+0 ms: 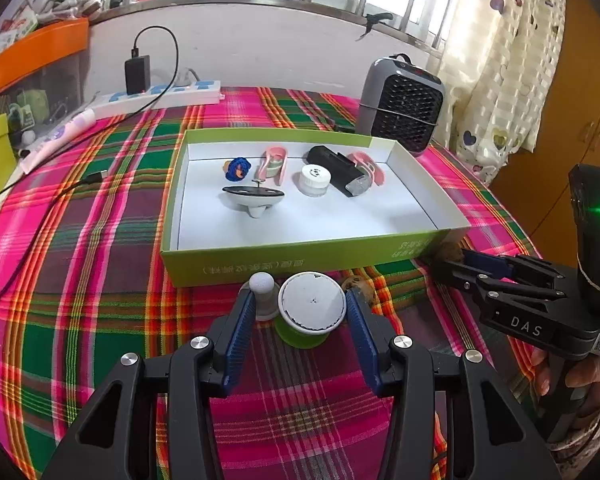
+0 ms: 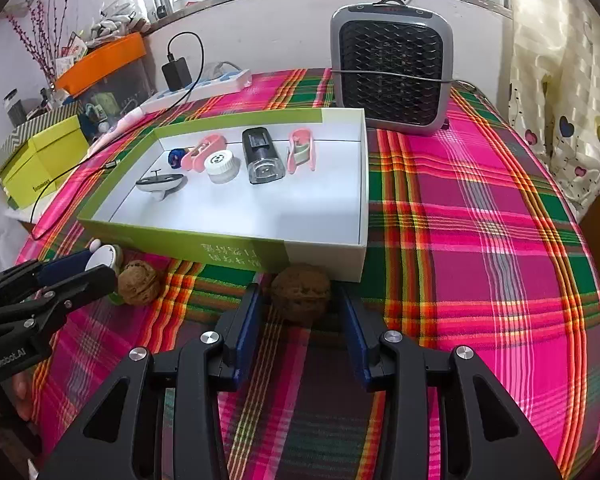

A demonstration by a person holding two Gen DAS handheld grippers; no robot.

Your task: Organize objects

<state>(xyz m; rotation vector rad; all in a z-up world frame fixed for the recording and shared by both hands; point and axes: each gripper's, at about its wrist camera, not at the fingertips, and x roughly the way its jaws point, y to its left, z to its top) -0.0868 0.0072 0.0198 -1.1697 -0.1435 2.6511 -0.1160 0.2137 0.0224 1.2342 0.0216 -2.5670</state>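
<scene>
A green-sided box point(image 1: 260, 262) point(image 2: 180, 242) with a white floor holds a blue toy point(image 1: 237, 169), two pink clips point(image 1: 274, 164), a white jar point(image 1: 314, 180), a black device point(image 1: 340, 170) and a white spinning top point(image 1: 252, 196). My left gripper point(image 1: 302, 304) is open around a green spool with a white cap point(image 1: 312, 302), in front of the box; a small white knob point(image 1: 262, 292) stands beside its left finger. My right gripper point(image 2: 300, 312) is open around a walnut point(image 2: 300, 292) at the box's front wall. A second walnut point(image 2: 140, 282) lies left of it.
A grey fan heater point(image 2: 390, 68) stands behind the box. A power strip with a black charger point(image 1: 160, 94) and cables lie at the back left. A yellow-green box point(image 2: 40, 160) and an orange-lidded bin point(image 2: 104, 60) stand left of the plaid-covered table point(image 2: 480, 220).
</scene>
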